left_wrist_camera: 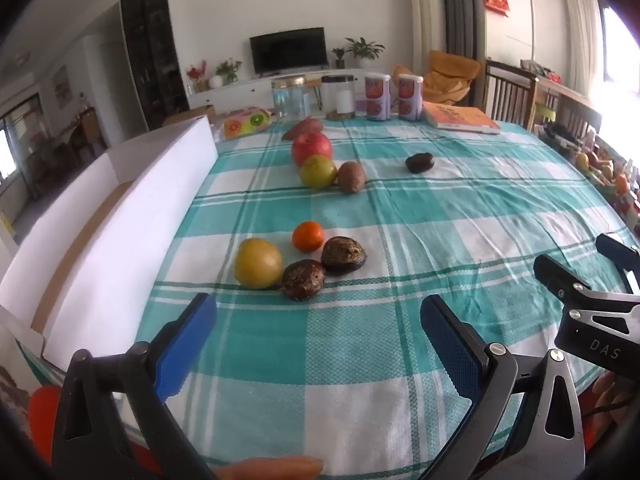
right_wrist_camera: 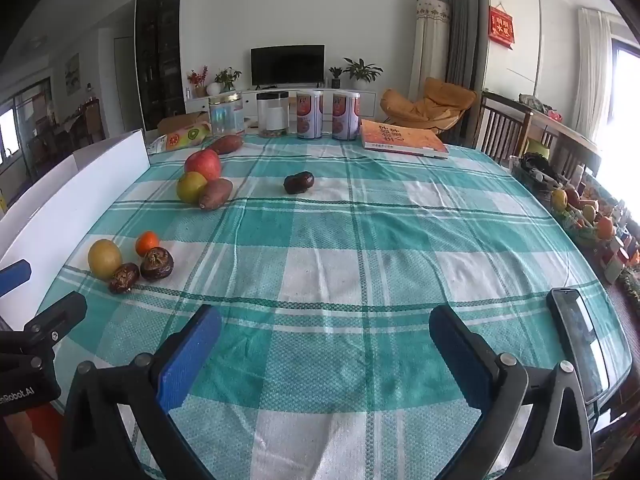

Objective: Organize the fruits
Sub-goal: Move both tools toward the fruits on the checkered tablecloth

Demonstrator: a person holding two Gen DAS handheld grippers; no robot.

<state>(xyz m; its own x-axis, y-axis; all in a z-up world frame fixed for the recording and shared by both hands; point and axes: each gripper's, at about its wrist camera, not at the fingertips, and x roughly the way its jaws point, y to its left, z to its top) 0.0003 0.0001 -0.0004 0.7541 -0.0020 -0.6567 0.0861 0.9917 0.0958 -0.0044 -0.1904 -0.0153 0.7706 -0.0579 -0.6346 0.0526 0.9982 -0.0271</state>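
Left gripper [left_wrist_camera: 318, 320], right gripper [right_wrist_camera: 325, 328]: jaws wide open, holding nothing. Yellow fruit [left_wrist_camera: 258, 263] at 11 o'clock from left gripper, near white box [left_wrist_camera: 120, 216]. Round, smooth, maybe slippery. Grab across middle, gently.

We see teal-white checked tablecloth [left_wrist_camera: 360, 360], red apple [left_wrist_camera: 311, 148], orange tangerine [left_wrist_camera: 307, 235], yellow fruit [left_wrist_camera: 258, 263], blue finger pads [right_wrist_camera: 188, 356], white box [left_wrist_camera: 120, 216].

my left hand-held gripper [left_wrist_camera: 318, 338]: jaws wide, nothing between | just ahead: yellow fruit [left_wrist_camera: 257, 263], tangerine [left_wrist_camera: 307, 235], two dark fruits [left_wrist_camera: 302, 279] | on bench [left_wrist_camera: 400, 248]
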